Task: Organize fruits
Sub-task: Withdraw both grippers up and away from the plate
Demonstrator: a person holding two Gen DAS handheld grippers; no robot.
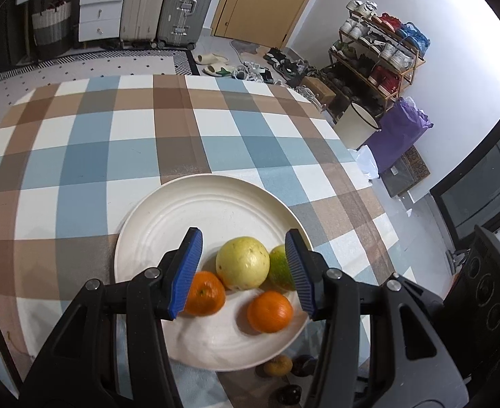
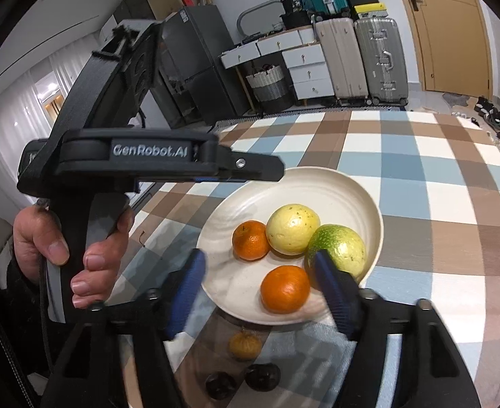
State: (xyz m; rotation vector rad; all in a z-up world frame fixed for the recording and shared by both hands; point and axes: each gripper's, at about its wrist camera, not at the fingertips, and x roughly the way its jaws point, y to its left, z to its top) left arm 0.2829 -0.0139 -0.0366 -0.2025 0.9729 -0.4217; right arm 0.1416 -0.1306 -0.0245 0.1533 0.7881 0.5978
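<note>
A white plate (image 1: 216, 204) (image 2: 335, 190) on the checked tablecloth holds a yellow guava (image 1: 243, 261) (image 2: 292, 228), a green guava (image 1: 279, 268) (image 2: 340, 244) and two oranges (image 1: 204, 293) (image 1: 269, 311) (image 2: 251, 239) (image 2: 284, 289). My left gripper (image 1: 243, 272) is open and empty, hovering above the fruit. My right gripper (image 2: 260, 292) is open and empty above the plate's near edge, around the near orange. The left gripper's body (image 2: 148, 156), held by a hand, shows at the left of the right wrist view.
A small brownish fruit (image 2: 245, 344) (image 1: 277, 364) and two dark round fruits (image 2: 262, 375) (image 2: 220, 385) lie on the cloth in front of the plate. The table's right edge (image 1: 352, 149) drops to the floor beside a shoe rack (image 1: 379, 57).
</note>
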